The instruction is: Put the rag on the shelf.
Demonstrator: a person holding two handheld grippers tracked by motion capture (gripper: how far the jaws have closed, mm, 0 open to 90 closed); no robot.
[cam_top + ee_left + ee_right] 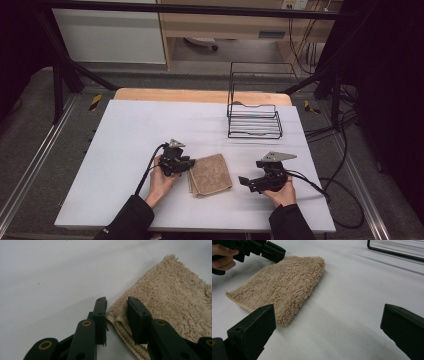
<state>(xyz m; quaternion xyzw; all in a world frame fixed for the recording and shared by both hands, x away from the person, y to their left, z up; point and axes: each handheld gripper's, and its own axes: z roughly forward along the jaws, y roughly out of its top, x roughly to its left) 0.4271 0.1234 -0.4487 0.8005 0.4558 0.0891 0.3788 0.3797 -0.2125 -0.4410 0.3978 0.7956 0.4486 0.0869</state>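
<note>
— What is the biggest thing here?

— The white table [125, 150]. It takes most of the high view, and a person sits at its near side with both forearms in dark sleeves coming in from below.

— And after the table?

— A black wire rack [254, 120]. It stands on the far right part of the table, well apart from both hands. Its lower wire also crosses the top right corner of the right gripper view [394, 252].

— Then the cloth?

— Yes, a folded beige towel [210, 174] with a fluffy surface. It lies flat on the table near the front, between the two grippers, and closer to the left one. In the left gripper view you can see the layers of the fold at its edge [175, 297].

— How are the left tongs?

— The left gripper [117, 312] is at the left edge of the towel. Its jaws are a little open, with a narrow gap, and the corner of the towel lies in that gap. I cannot tell if the pads touch it; they are not closed on it.

— And the right tongs?

— The right gripper [327, 325] has its jaws wide apart and holds nothing. It is low over bare table to the right of the towel, pointing toward it.
</note>
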